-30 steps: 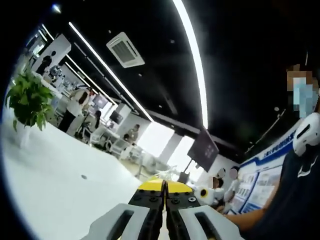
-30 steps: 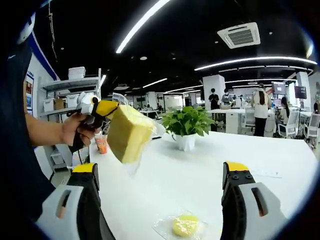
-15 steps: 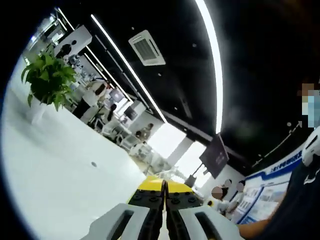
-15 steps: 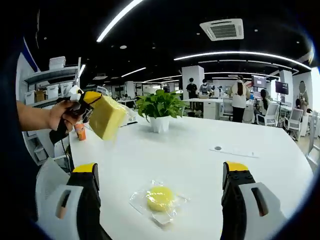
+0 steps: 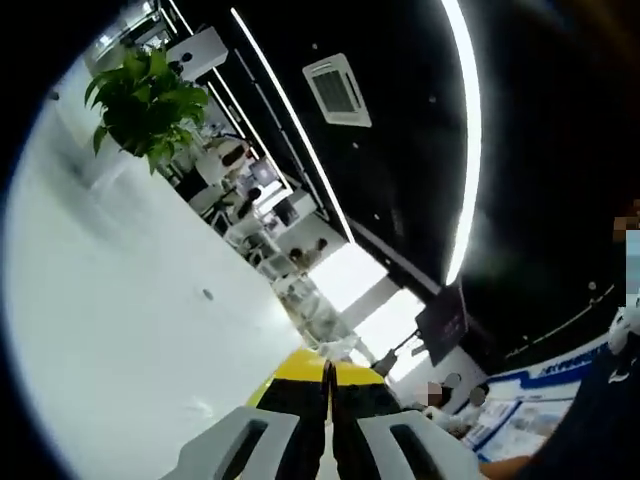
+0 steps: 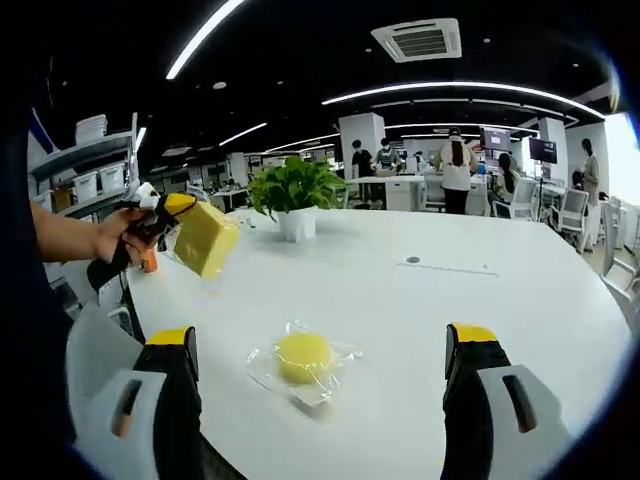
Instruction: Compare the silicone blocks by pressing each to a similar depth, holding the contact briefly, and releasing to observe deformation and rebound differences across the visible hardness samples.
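Yellow block (image 6: 205, 238) tilted, corner down.

Both views over shared white table (image 6: 420, 310)

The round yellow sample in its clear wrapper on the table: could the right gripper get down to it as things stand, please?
Probably yes. The right gripper is open, the round yellow sample lies ahead between its jaws, and the white table around it is bare.
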A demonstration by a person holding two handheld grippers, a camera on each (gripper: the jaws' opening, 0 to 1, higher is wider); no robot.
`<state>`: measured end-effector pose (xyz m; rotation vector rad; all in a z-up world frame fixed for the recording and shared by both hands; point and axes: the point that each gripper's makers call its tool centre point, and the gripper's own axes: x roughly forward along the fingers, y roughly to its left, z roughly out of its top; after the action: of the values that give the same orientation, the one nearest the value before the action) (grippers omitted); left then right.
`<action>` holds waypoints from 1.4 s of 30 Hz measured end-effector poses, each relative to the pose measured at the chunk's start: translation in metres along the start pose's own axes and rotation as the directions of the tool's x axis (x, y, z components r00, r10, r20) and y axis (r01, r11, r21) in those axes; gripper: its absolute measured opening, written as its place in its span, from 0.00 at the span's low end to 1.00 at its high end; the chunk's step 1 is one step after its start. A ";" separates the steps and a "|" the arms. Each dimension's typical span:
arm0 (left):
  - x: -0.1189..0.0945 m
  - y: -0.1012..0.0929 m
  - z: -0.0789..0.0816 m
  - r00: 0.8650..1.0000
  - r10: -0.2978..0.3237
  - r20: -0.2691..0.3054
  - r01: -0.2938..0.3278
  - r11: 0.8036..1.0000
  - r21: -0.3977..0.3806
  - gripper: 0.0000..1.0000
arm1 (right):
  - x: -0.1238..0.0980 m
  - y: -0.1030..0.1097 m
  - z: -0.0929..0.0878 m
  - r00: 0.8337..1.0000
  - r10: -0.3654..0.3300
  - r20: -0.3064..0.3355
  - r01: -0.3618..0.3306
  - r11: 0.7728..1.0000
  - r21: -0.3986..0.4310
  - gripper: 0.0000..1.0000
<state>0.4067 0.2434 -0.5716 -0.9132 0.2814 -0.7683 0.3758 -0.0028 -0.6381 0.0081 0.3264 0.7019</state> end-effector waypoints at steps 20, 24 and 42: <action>-0.002 0.097 -0.040 0.989 0.140 -0.049 -0.147 0.974 -0.173 0.00 | -0.008 0.002 -0.019 0.999 -0.024 -0.044 0.025 0.999 0.023 0.96; -0.003 0.106 -0.043 0.986 0.158 -0.060 -0.167 0.967 -0.190 0.00 | -0.008 0.002 -0.018 0.999 -0.035 -0.038 0.036 0.999 0.018 0.96; -0.014 0.167 -0.037 0.934 0.349 -0.073 -0.337 0.931 0.141 0.00 | -0.005 0.002 -0.024 0.997 -0.037 -0.062 0.039 0.999 0.032 0.96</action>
<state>0.4568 0.2925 -0.7280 -0.6823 0.4599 -0.4989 0.3638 -0.0068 -0.6588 0.0120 0.3957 0.6594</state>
